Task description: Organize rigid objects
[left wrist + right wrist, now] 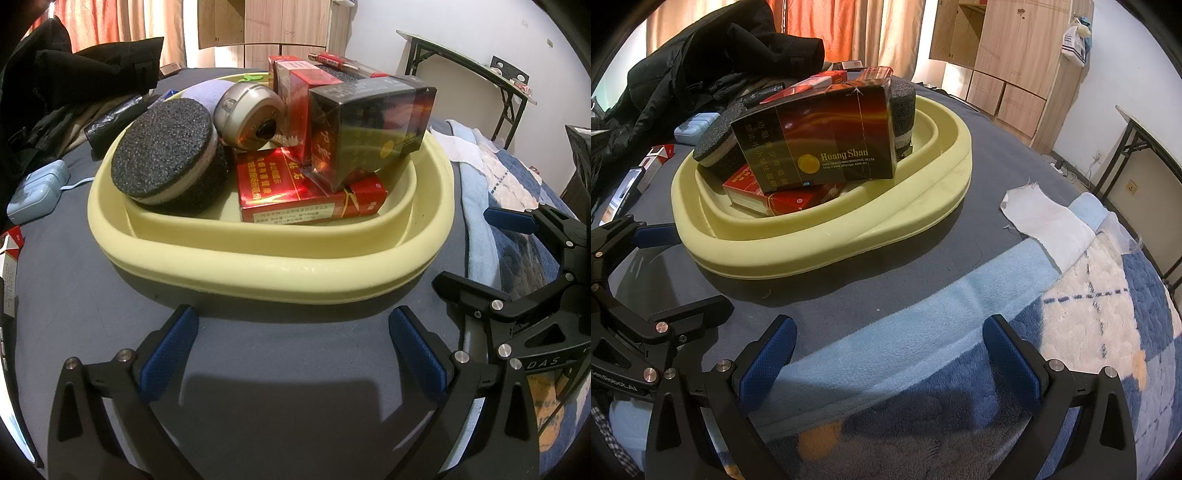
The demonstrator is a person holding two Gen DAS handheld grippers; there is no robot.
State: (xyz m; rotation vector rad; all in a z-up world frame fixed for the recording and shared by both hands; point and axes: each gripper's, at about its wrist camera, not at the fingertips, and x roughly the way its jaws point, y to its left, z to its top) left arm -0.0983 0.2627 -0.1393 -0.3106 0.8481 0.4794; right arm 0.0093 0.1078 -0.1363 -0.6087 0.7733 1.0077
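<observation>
Bed (277, 369) under grey sheet carries your pale yellow oval plastic basin (258, 266), already piled with rigid things: dark Huang Shan carton (820, 140) leaning on top, red foil cartons (295, 192), round black foam puck (166, 155), silver metal tin (247, 114). Most sorting looks done. Left over: red-and-white packs (657, 155) and a pale blue case (37, 192) beside the black jacket (701, 66). Your left claw (291, 347) and right claw (890, 354) both stand apart, empty, just short of the basin; nothing blocks them.

The empty right tool (886, 354), fingers apart, hovers near the yellow basin (849, 236) holding a dark box (820, 140).
</observation>
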